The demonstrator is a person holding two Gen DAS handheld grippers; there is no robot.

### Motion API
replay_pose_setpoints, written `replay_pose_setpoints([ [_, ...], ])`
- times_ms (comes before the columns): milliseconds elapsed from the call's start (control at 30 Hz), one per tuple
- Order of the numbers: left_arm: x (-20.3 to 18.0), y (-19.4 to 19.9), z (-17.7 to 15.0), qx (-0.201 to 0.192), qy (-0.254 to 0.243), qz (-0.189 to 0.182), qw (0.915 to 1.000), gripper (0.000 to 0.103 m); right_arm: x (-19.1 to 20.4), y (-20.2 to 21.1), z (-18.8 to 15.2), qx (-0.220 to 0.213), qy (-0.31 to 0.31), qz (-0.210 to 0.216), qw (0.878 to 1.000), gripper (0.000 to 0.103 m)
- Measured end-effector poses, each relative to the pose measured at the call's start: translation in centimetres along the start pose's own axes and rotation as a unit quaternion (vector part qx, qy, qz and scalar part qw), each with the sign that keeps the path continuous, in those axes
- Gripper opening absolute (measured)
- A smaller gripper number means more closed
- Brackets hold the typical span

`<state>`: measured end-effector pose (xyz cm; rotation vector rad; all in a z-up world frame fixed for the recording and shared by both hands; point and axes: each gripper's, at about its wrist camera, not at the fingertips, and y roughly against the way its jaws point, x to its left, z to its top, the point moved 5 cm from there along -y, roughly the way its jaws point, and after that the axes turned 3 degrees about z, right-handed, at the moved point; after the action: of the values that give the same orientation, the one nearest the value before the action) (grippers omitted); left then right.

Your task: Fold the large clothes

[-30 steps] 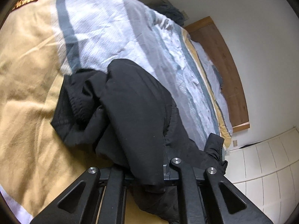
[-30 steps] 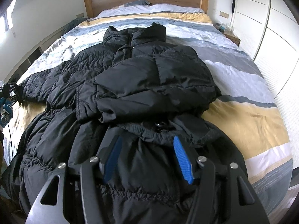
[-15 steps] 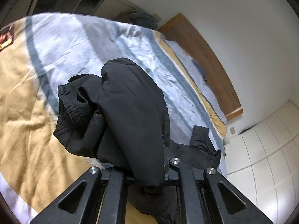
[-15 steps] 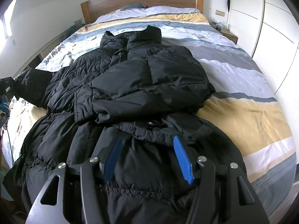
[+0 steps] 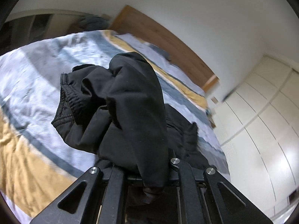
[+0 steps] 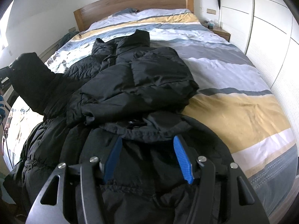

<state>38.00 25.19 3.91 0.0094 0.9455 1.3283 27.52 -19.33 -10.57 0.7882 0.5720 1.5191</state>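
Observation:
A black puffer jacket (image 6: pixel 138 82) lies face up along the striped bed, collar (image 6: pixel 134 39) toward the headboard. One sleeve is folded across its chest. The other sleeve (image 6: pixel 31 78) is raised off the bed at the left. My left gripper (image 5: pixel 147 169) is shut on this sleeve (image 5: pixel 127 112); the elastic cuff (image 5: pixel 65 100) bunches ahead and fabric drapes over the fingers, hiding the pads. My right gripper (image 6: pixel 147 143) hovers over the jacket's lower body, blue pads (image 6: pixel 180 155) apart with nothing pinched between them.
The striped duvet (image 6: pixel 233 71) covers the bed; a wooden headboard (image 6: pixel 130 1) stands at the far end. White wardrobe doors (image 6: pixel 271 28) run along the right, with a nightstand (image 6: pixel 220 31) beside them. A cable (image 6: pixel 5 130) hangs at the left edge.
My left gripper has lifted the sleeve up off the duvet and rolled, so more wall and wardrobe show. The right gripper has drifted slightly, staying open over the jacket.

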Motion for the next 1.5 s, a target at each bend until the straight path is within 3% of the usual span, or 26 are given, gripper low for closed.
replay_pose_setpoints([
  [233, -6.4, -2.5, -3.1, 0.032, -0.070, -0.014, 0.9970, 0.008, -1.8, 0.4, -0.4, -0.006, -0.018, -0.002, 1.000, 0.056],
  [467, -9.7, -6.6, -7.4, 0.075, -0.109, -0.015, 0.9911, 0.008, -3.4, 0.6, -1.1, -0.007, -0.032, -0.006, 0.999, 0.056],
  [933, -12.0, -12.6, -17.6, 0.163, -0.175, 0.004, 0.9709, 0.011, -5.4, -0.7, -2.0, 0.003, -0.054, -0.009, 0.998, 0.056],
  [1200, -13.0, -12.9, -20.2, 0.181, -0.197, -0.005, 0.9636, 0.033, -6.0, -1.3, -2.4, 0.007, -0.064, -0.007, 0.998, 0.056],
  [1500, -13.7, -12.5, -21.7, 0.206, -0.219, -0.010, 0.9538, 0.047, -5.9, -0.8, -2.3, 0.002, -0.060, -0.004, 0.998, 0.056],
])
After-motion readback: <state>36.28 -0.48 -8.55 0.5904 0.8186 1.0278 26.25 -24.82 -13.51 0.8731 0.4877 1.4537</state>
